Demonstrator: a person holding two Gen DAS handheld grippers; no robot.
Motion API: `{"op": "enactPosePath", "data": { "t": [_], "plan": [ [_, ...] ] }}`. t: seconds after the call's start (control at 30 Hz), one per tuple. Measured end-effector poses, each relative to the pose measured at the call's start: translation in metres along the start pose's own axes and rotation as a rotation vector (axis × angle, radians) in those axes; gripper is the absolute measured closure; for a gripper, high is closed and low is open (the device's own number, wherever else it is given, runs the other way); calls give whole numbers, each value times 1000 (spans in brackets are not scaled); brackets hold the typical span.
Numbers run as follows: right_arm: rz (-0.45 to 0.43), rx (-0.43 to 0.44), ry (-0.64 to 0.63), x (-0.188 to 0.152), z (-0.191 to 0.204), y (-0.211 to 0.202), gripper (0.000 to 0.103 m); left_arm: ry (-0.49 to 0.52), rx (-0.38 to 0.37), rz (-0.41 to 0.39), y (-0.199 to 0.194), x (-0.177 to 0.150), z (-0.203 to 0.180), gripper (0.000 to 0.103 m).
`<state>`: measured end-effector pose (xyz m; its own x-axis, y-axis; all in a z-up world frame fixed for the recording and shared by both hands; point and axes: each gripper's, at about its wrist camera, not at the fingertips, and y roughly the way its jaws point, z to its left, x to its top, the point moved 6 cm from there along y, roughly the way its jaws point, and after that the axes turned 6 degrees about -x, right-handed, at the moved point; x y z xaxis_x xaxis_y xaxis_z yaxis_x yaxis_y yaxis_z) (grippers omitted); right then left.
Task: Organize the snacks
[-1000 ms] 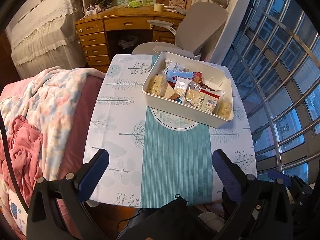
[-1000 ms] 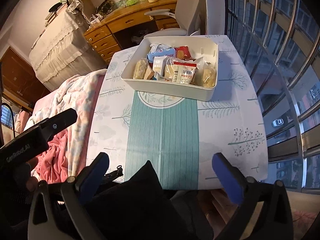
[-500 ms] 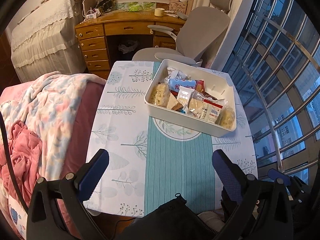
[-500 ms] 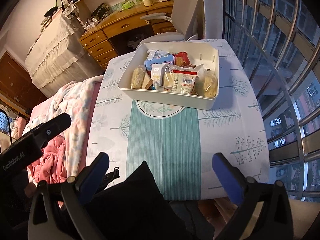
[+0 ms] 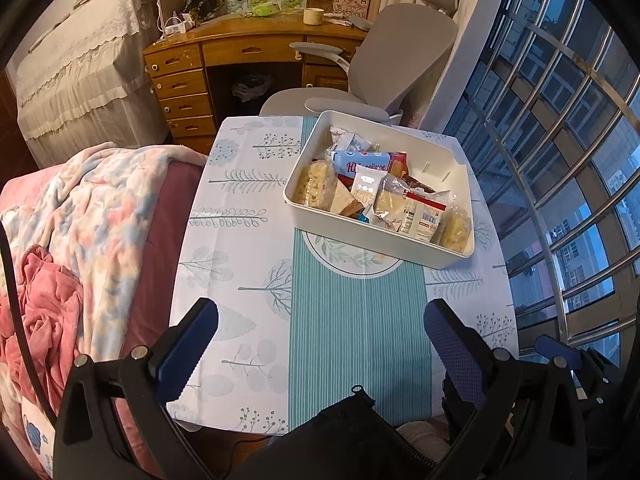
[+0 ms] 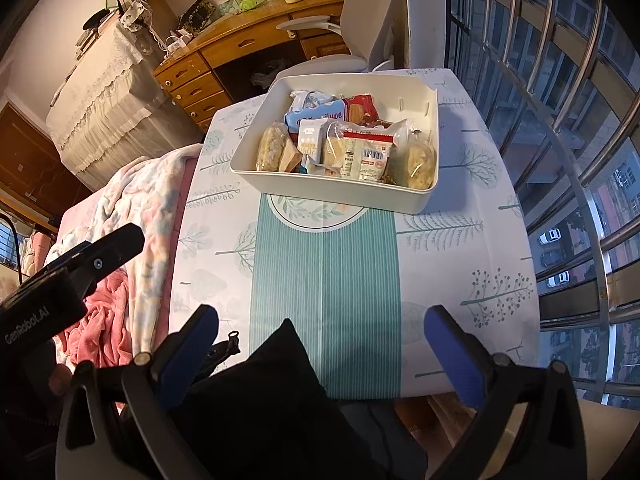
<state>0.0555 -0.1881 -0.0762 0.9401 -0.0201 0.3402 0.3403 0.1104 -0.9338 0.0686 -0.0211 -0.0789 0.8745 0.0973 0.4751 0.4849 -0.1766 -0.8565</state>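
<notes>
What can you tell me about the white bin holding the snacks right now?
The white bin is a rectangular, open-topped tub of what looks like matte plastic, with rounded corners, low walls and small slots in its far wall. It sits flat on the table, partly over the tablecloth's teal stripe and round leaf motif, on the side nearest the chair. Packaged snacks fill mostly its near half, lying loosely against one another; the far right corner is bare. Neither gripper touches it; both are open and well short of it.

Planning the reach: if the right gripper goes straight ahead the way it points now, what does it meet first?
Probably the tablecloth, on its teal stripe short of the white bin. The right gripper seems tilted down at the table, though depth is unclear.
</notes>
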Motion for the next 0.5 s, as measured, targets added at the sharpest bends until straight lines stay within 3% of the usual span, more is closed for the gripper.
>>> {"op": "enactPosePath", "data": {
  "t": [0.5],
  "plan": [
    [-2,-4,1,2,0,2,0,16,10,-11,-1,4,-1,1]
  ]
}}
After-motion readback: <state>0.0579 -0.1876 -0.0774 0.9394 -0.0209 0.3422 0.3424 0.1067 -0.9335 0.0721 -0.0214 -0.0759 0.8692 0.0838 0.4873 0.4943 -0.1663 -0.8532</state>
